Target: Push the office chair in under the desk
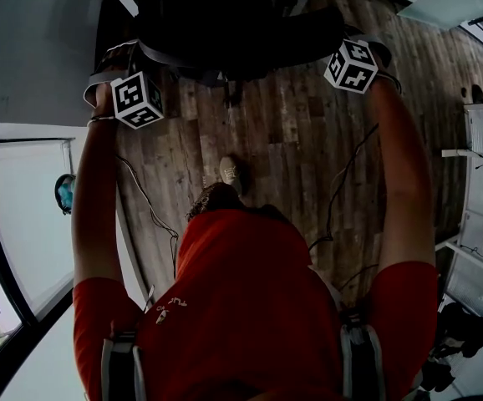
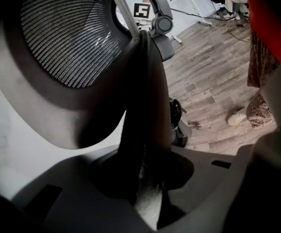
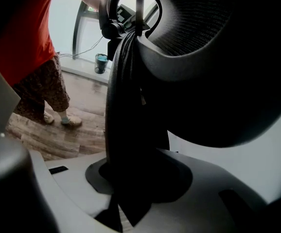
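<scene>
Only in the gripper views are left gripper (image 2: 148, 178) and right gripper (image 3: 133, 178) shown clamped on the back of the chair (image 2: 140, 91).

Black mesh office chair (image 1: 225, 23), grey-brown plank floor (image 1: 308, 132), orange-red shirt (image 1: 241, 307).

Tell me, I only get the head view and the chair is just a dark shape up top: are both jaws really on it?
Observer: Yes for the left. The left gripper has its jaws closed on the dark side edge of the backrest, which runs straight up between them.
Operator: And the right one?
Observer: The same on the other side. The right gripper has its jaws closed on the backrest's opposite edge, with the curved back panel filling the frame beside it.
</scene>
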Action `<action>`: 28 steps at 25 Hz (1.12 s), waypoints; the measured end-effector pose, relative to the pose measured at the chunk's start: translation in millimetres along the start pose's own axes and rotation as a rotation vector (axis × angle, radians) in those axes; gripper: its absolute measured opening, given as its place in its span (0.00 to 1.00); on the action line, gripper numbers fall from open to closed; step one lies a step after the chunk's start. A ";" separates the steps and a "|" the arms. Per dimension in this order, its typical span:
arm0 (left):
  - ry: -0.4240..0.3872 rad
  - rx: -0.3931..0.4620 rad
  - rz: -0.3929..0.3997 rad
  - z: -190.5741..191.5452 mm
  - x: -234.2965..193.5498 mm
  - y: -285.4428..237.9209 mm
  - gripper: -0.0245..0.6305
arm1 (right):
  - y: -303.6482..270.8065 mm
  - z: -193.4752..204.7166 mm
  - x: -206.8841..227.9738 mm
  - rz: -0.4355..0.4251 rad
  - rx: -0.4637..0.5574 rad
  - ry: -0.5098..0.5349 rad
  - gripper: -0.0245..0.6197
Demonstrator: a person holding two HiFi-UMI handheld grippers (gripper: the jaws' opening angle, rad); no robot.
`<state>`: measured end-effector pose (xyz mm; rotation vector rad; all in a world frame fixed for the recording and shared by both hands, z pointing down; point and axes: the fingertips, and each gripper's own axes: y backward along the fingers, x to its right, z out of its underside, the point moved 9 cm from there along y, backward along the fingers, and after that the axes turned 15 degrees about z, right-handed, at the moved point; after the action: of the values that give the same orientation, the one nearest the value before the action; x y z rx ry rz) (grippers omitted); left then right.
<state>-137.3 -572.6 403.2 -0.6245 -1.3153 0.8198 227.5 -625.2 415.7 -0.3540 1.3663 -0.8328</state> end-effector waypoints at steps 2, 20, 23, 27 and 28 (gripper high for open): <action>0.000 0.002 -0.001 4.3 -11.0 -8.5 0.22 | -8.2 -5.2 15.6 0.020 0.001 -0.002 0.26; 0.004 0.002 0.004 32.0 -101.5 -73.3 0.22 | -91.8 0.8 92.3 0.014 -0.015 0.001 0.25; 0.009 -0.002 0.009 34.4 -114.4 -82.9 0.22 | -103.1 3.5 103.3 0.016 -0.017 -0.001 0.25; 0.012 -0.008 0.009 34.2 -131.1 -91.5 0.22 | -114.4 7.4 118.7 0.021 -0.011 -0.001 0.25; 0.013 -0.010 0.009 33.7 -135.3 -94.0 0.22 | -117.5 9.4 122.5 0.020 -0.010 0.000 0.25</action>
<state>-162.3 -739.0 405.0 -0.6431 -1.3063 0.8160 197.2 -792.3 408.5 -0.3473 1.3720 -0.8093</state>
